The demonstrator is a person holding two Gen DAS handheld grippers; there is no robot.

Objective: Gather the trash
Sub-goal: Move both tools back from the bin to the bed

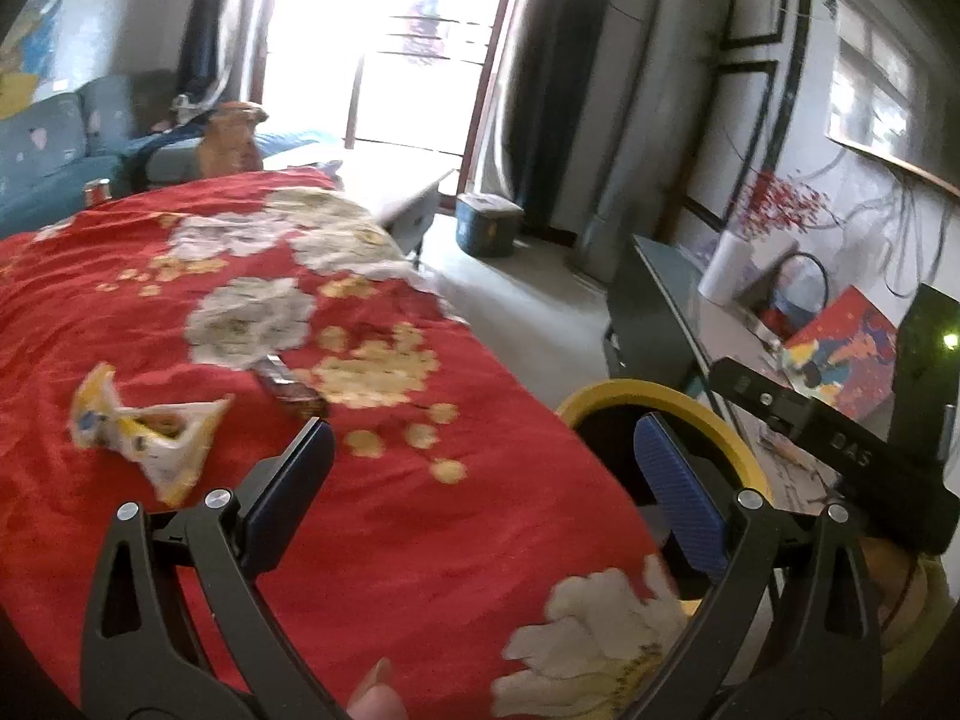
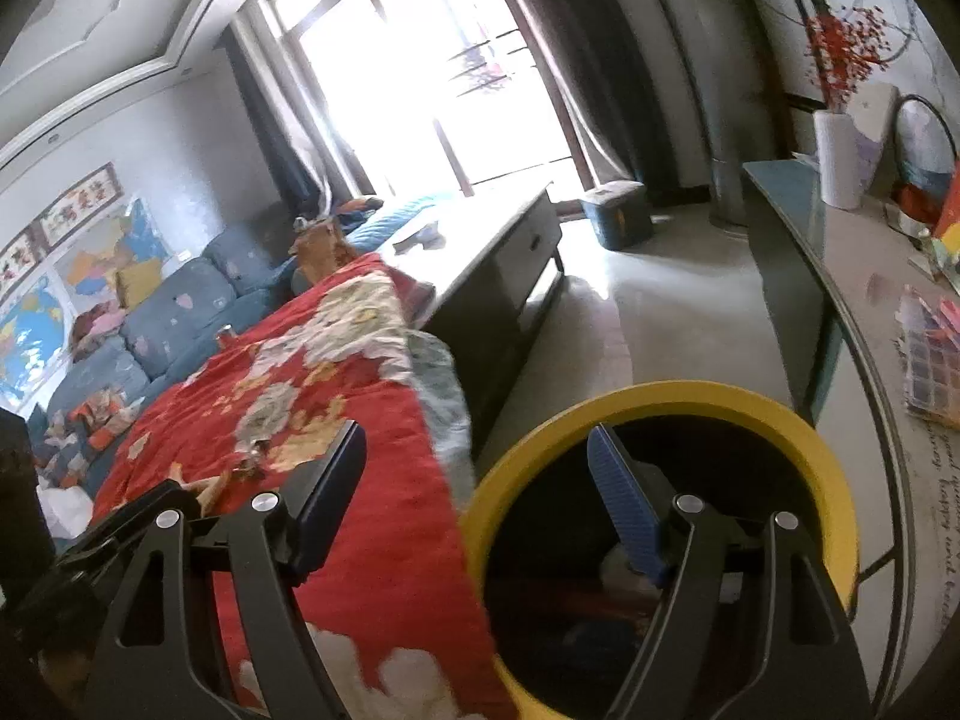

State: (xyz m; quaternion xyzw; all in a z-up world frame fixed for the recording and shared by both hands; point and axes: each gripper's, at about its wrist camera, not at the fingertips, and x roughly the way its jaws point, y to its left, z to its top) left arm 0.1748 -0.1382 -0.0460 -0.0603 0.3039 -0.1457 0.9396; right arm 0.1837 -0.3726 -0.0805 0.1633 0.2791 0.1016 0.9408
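A crumpled yellow and white wrapper (image 1: 144,438) lies on the red flowered cloth (image 1: 420,528), left of my left gripper (image 1: 486,438), which is open and empty above the cloth. A brown snack bar wrapper (image 1: 291,387) lies just beyond its left finger. A yellow-rimmed bin (image 1: 678,408) stands past the cloth's right edge. In the right wrist view my right gripper (image 2: 477,450) is open and empty, its right finger over the mouth of the bin (image 2: 774,420). Some trash shows dimly inside the bin. The wrappers (image 2: 240,474) show small on the cloth (image 2: 384,540).
A blue sofa (image 2: 174,312) with clutter runs along the left. A dark low cabinet (image 2: 510,276) stands beyond the cloth. A side table (image 2: 852,312) on the right holds a paper roll (image 2: 840,162), a vase and boxes. A blue stool (image 2: 618,216) sits by the bright window.
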